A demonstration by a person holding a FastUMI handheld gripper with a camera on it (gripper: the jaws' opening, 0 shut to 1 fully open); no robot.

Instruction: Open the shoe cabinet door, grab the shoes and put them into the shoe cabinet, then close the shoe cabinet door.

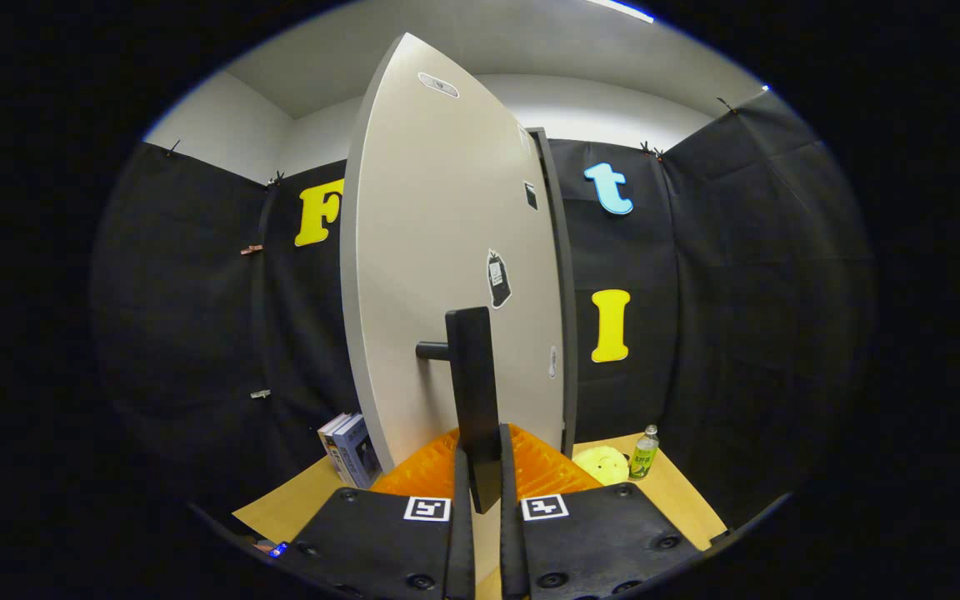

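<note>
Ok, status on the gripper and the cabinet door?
Gripper shut on door handle. Cabinet door swung partly open. Nothing blocking.

One tall pale grey cabinet door (447, 275) stands at the centre of the frame, carrying one long black bar handle (473, 400) and three small stickers. Two fingers (463, 500) close on that handle at the bottom centre. Lower left, two upright books (348, 448). Lower right, one round yellow plush toy (601, 463) and one green-labelled plastic bottle (643, 454). One orange ribbed tray (542, 467) lies on the single wooden tabletop (297, 500).
</note>
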